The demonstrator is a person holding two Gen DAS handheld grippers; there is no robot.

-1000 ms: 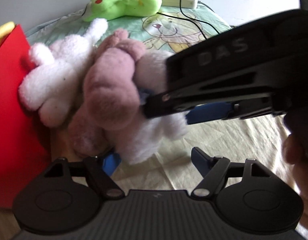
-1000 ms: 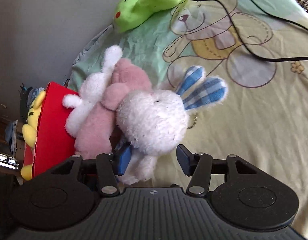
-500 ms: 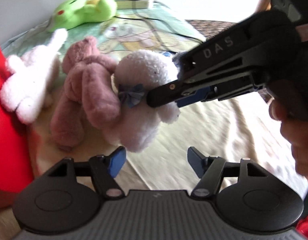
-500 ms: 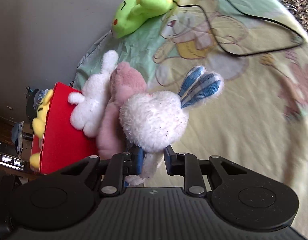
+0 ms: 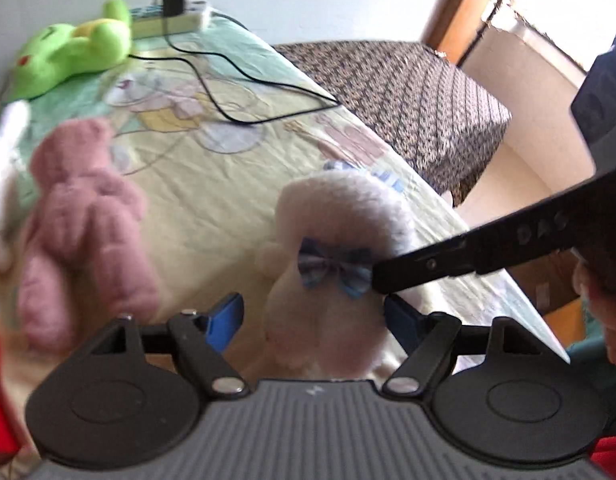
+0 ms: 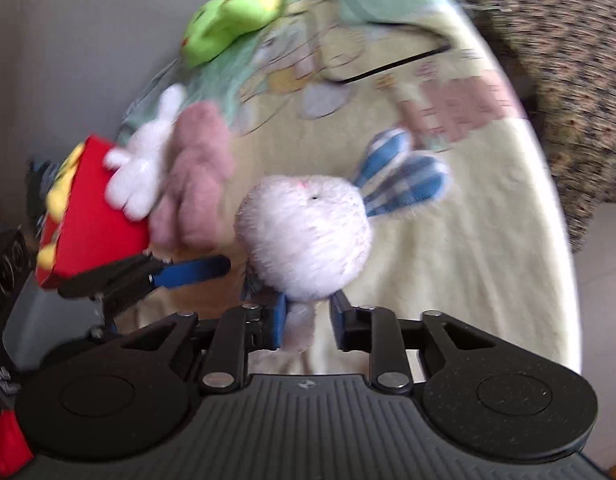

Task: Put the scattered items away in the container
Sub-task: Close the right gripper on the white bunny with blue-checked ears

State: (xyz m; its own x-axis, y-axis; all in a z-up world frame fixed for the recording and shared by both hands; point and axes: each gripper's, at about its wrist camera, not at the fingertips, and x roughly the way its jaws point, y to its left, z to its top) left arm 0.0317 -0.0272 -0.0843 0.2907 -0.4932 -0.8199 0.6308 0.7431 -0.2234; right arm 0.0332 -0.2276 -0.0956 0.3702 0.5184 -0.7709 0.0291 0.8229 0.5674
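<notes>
My right gripper grips the white bunny by its lower body. Its jaws are opening, with the plush still pinched between them. The bunny has blue checked ears and a blue bow. My left gripper is open and widening. The bunny's body lies between its fingers, close to the right pad and apart from the left one. One right-gripper finger lies against the bunny beside the bow. A pink bear and a white plush lean on the red container.
A green plush lies at the far end of the bed sheet. Beside it are a power strip and a black cable. A dark patterned blanket lies past the bed's right edge. Something yellow sits in the container.
The right gripper closed on the bunny and pulled it right, away from the pink bear. Its jaws now stand wider. The left gripper swung right, and the bunny is now between its fingers.
</notes>
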